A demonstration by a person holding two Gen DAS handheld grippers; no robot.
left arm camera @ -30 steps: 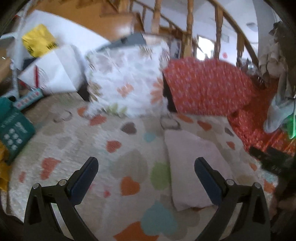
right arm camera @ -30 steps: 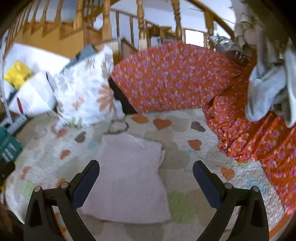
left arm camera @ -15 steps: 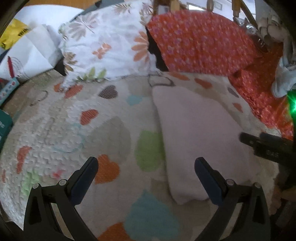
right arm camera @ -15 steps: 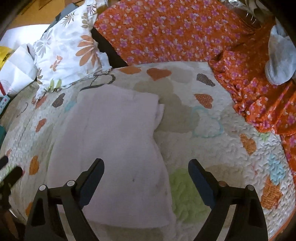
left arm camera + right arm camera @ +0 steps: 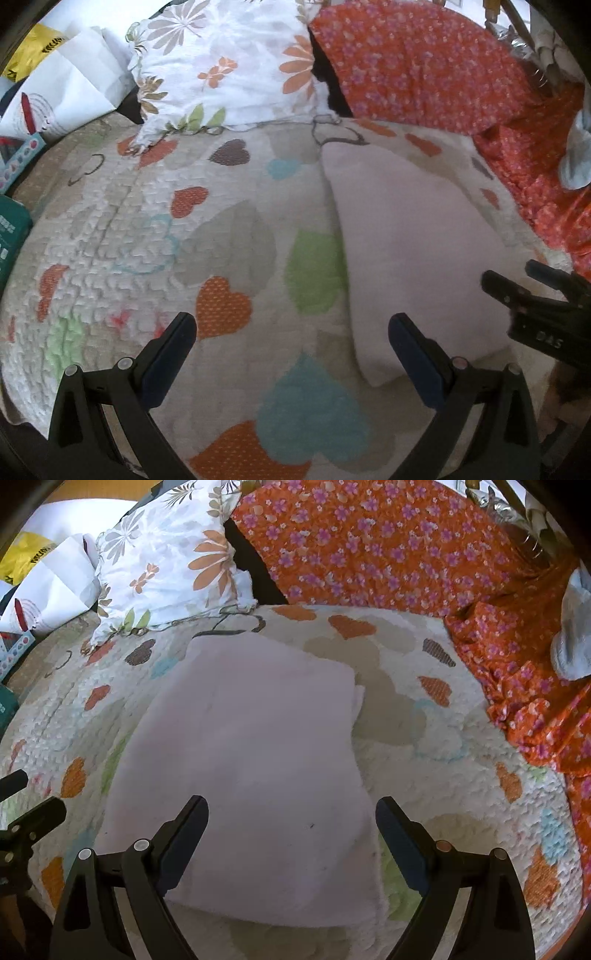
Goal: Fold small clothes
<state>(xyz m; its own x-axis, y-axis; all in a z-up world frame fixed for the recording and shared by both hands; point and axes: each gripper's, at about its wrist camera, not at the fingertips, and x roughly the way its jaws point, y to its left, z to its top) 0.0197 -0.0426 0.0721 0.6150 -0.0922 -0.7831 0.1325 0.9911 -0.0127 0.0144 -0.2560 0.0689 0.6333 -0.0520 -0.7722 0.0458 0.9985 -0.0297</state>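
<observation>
A cream quilt (image 5: 424, 775) printed with orange, teal, green and grey hearts covers the surface and fills most of both views. At its far edge, toward the top of each frame, a white pillow (image 5: 166, 565) with orange and grey flowers leans beside a fat cushion (image 5: 369, 542) in orange cloth with small purple flowers. The same orange cloth spills in folds down the right side of the frame, and a pale grey garment (image 5: 572, 635) lies on it at the right edge. In the upper left corner are white paper bags (image 5: 70, 96) and something yellow (image 5: 33, 51).

A pale pink folded cloth (image 5: 251, 768) lies flat on the quilt. In the right wrist view it sits in the centre, longer than it is wide, its long axis running from the bottom of the frame up toward the pillow and leaning slightly left. The near short edge lies just below the gripper fingers. In the left wrist view the same cloth occupies the right half.

The right gripper (image 5: 291, 834) hangs over the near end of the cloth with its jaws wide apart and nothing pinched. The left gripper (image 5: 291, 354) is also spread wide and empty, over bare quilt, its right finger at the cloth's left edge.
</observation>
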